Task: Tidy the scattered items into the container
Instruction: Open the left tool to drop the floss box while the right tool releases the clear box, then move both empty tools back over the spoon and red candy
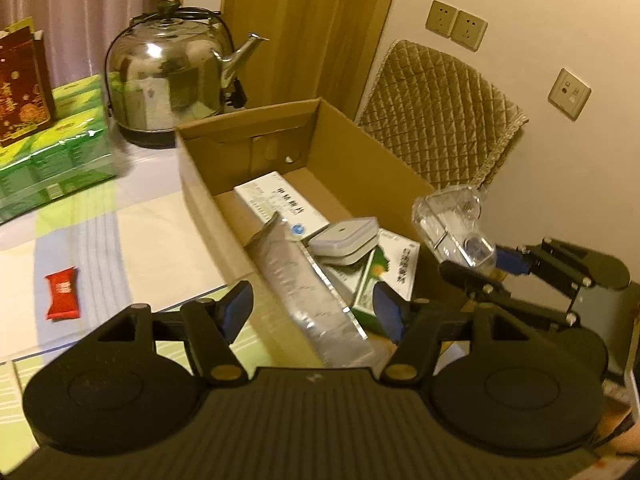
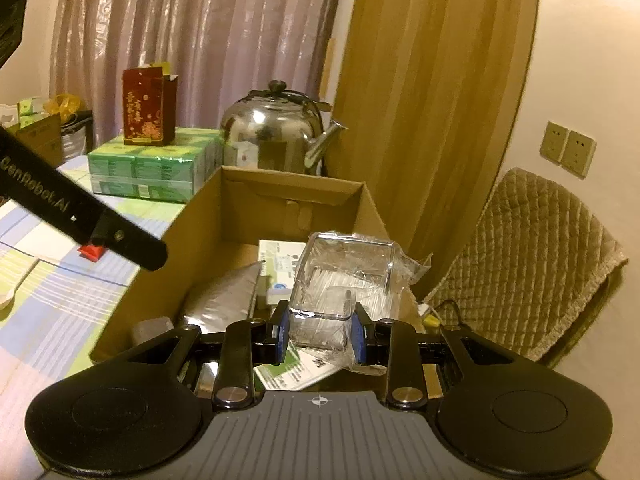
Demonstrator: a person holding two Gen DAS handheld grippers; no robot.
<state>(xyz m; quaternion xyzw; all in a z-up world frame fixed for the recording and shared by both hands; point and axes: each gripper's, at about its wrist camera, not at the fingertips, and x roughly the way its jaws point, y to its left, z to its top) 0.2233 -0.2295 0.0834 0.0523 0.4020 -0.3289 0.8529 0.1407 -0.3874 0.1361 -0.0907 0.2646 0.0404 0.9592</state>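
The clear plastic box (image 2: 340,280) is clamped upright in the right tool (image 2: 318,338) over the cardboard box (image 2: 200,240); the left tool (image 1: 312,308) is spread apart, empty, "GenRobot.AI" printed on it.

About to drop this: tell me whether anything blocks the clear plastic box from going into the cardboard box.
Nothing visible blocks it. The right gripper holds the clear plastic box above the open cardboard box; medicine boxes and a silver pouch already cover its floor.
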